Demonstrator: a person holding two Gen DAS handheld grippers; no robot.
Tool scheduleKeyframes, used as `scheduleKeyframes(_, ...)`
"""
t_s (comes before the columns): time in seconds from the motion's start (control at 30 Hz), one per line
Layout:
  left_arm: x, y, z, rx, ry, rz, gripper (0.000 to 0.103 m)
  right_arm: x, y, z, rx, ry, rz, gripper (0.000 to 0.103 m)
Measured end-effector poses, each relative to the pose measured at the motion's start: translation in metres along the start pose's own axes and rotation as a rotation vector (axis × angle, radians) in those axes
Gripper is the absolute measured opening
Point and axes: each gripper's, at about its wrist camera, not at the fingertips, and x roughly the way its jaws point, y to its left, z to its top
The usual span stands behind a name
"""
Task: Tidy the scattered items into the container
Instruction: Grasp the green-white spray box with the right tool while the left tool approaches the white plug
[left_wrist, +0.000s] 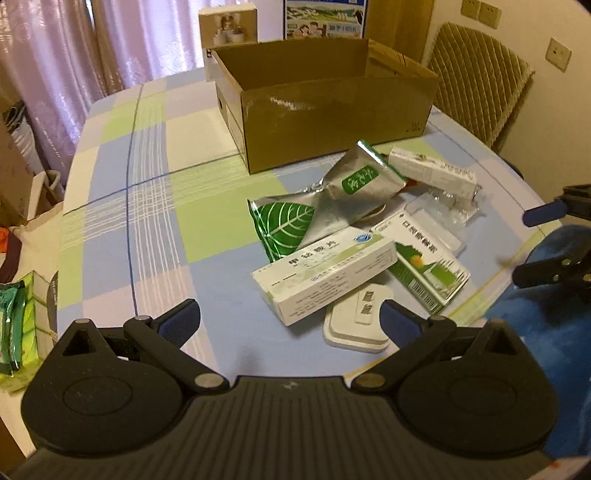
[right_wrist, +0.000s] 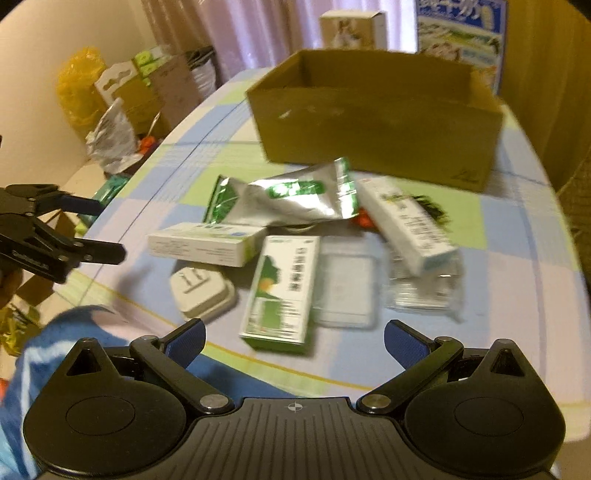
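The worktop (left_wrist: 155, 229) wears a checked cloth of blue, green and pale squares. The open cardboard box (left_wrist: 332, 122) sits toward its far side, upright, and serves as the landmark; from these angles its floor is hidden.

Just in front of the box's near wall the scattered items lie in one overlapping heap. The crumpled silver pouch with green leaf print (left_wrist: 325, 199) is closest to the box. Right of it, still near the box, a long white carton (left_wrist: 432, 170) rests tilted on a clear plastic tray (left_wrist: 447, 210). Further from the box lies a white medicine box with a pale green stripe (left_wrist: 325, 273), and beside it a green-and-white box (left_wrist: 428, 266). Furthest from the box, a small white rounded case (left_wrist: 358, 325) lies flat, partly under the striped box.

The left claw (left_wrist: 290, 317) hovers over the heap's near edge, its blue-padded fingers spread wide and holding nothing. The right claw (right_wrist: 293, 338) hangs on the side of the heap away from the box, likewise spread and empty.
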Motion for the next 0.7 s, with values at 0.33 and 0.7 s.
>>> scheduleKeyframes(0.33,0.023,0.003,-0.009,0.066,0.047,-0.100,0.102,0.057,0.017,0.005,-0.017,0.148,-0.033,0.076)
scheduleKeyframes(0.7,0.061,-0.014,-0.002,0.096,0.155,-0.223,0.098,0.081,0.009,-0.001,0.007,0.184,-0.039,0.056)
